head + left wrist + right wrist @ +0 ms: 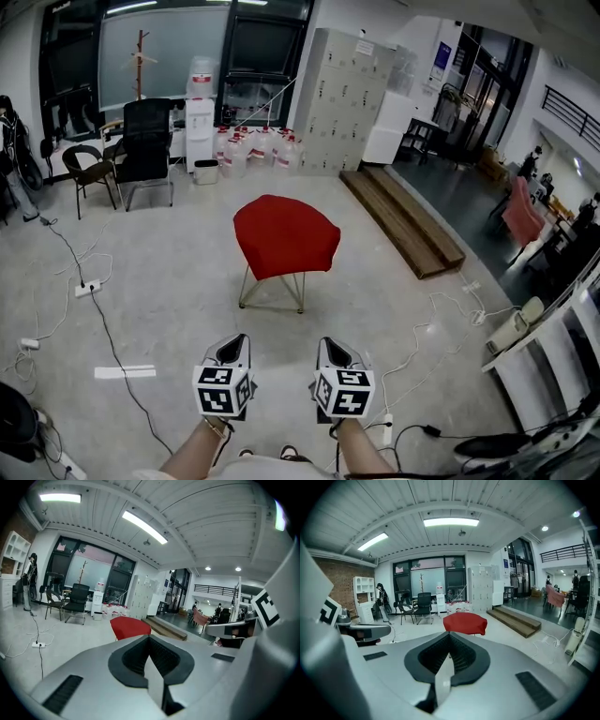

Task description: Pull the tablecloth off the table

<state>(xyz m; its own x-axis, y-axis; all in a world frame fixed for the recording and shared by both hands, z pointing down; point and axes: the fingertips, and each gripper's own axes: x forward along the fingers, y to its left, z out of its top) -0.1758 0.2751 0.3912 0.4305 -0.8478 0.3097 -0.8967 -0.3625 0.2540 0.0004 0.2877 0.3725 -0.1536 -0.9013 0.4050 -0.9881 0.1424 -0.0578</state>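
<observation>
A red tablecloth [285, 234] drapes over a small table with thin metal legs [272, 289] in the middle of the floor. It also shows as a red tablecloth [131, 626] in the left gripper view and a red tablecloth [465, 622] in the right gripper view, well ahead of both. My left gripper [230, 349] and right gripper [334, 352] are held side by side, close to me and well short of the table. Both are shut with nothing between the jaws.
Cables and a power strip [86, 289] lie on the floor to the left. A black office chair [145, 150] and water jugs [253, 148] stand at the back. A long wooden step [403, 220] lies to the right. White shelving [553, 366] is at my right.
</observation>
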